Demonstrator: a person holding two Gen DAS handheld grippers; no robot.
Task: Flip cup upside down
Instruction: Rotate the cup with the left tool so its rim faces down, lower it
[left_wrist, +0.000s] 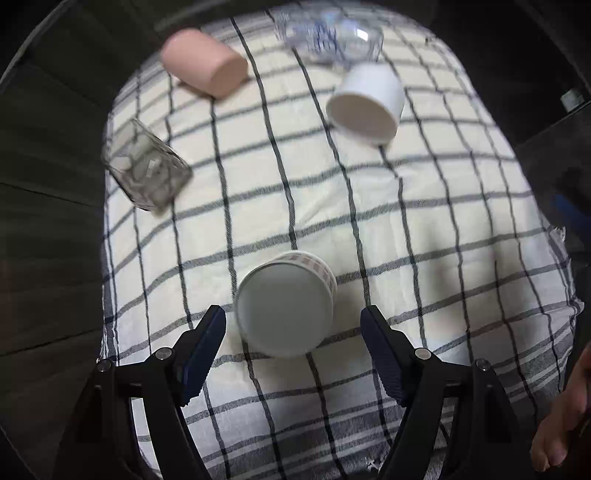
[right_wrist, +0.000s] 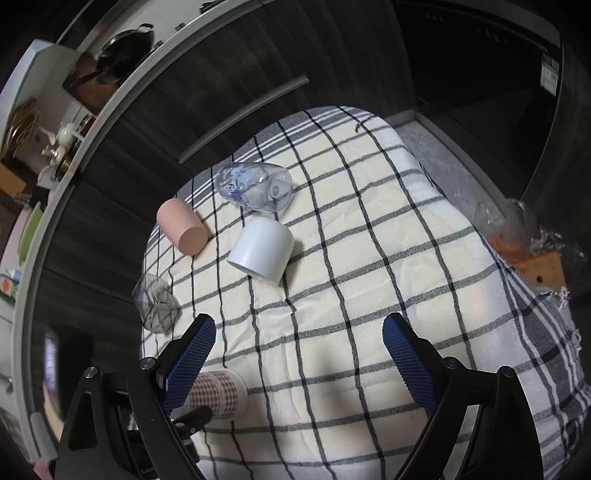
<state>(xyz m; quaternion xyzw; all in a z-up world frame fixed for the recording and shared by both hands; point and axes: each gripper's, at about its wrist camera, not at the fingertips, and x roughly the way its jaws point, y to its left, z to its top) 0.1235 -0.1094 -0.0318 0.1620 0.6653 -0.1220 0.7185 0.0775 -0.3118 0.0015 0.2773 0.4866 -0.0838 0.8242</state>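
A paper cup with a brown checked band (left_wrist: 286, 302) stands upside down on the checked cloth (left_wrist: 424, 229), its flat base up. My left gripper (left_wrist: 293, 325) is open just above and in front of it, with one finger to each side, not touching. The same cup shows in the right wrist view (right_wrist: 219, 395), behind the left finger (right_wrist: 188, 363) of my right gripper (right_wrist: 299, 354). The right gripper is open and empty over bare cloth (right_wrist: 369, 277).
Other cups stand base-up at the far side: a pink one (left_wrist: 205, 68) (right_wrist: 181, 232), a white one (left_wrist: 365, 103) (right_wrist: 263, 249), a clear patterned glass (left_wrist: 328, 35) (right_wrist: 255, 186) and a square glass (left_wrist: 146, 170) (right_wrist: 157, 308). Dark cabinet doors (right_wrist: 184, 118) stand behind the table.
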